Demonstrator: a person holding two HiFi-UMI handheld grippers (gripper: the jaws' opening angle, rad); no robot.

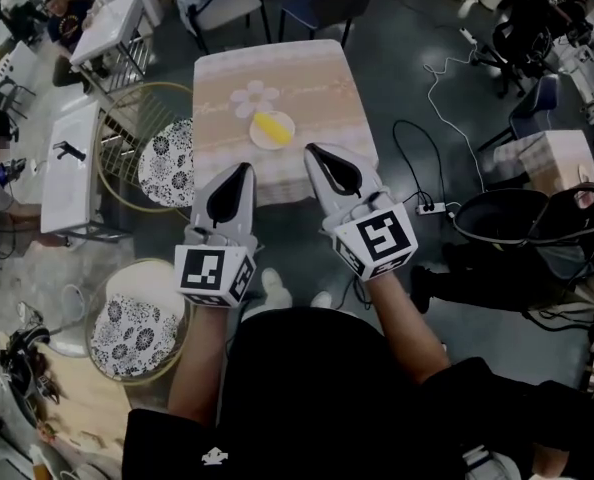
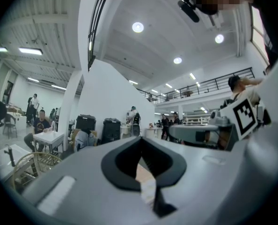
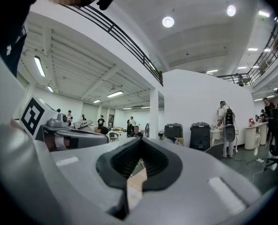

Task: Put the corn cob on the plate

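Beige patterned cloth is spread over the square table (image 1: 317, 88), which is seen from above with a white flower motif near its middle. A floral stool (image 1: 167, 163) is placed just beside the table's left edge. A second floral stool (image 1: 132, 333) is set well off the table's near-left corner. A dark chair (image 1: 327, 3) is parked at the table's far edge.

The left gripper (image 1: 245, 167) is held level at the table's near edge, left of centre. Its jaws are pressed together at the tips and nothing is pinched. The right gripper (image 1: 311, 149) is held level at the same edge, right of centre. Its jaws are closed too, and empty. Both marker cubes are kept short of the table, on its near side.

The pale plate (image 1: 282, 140) is set near the table's middle, just beyond both tips. The yellow corn cob (image 1: 267, 124) is already lying on the plate and is touched by neither gripper.
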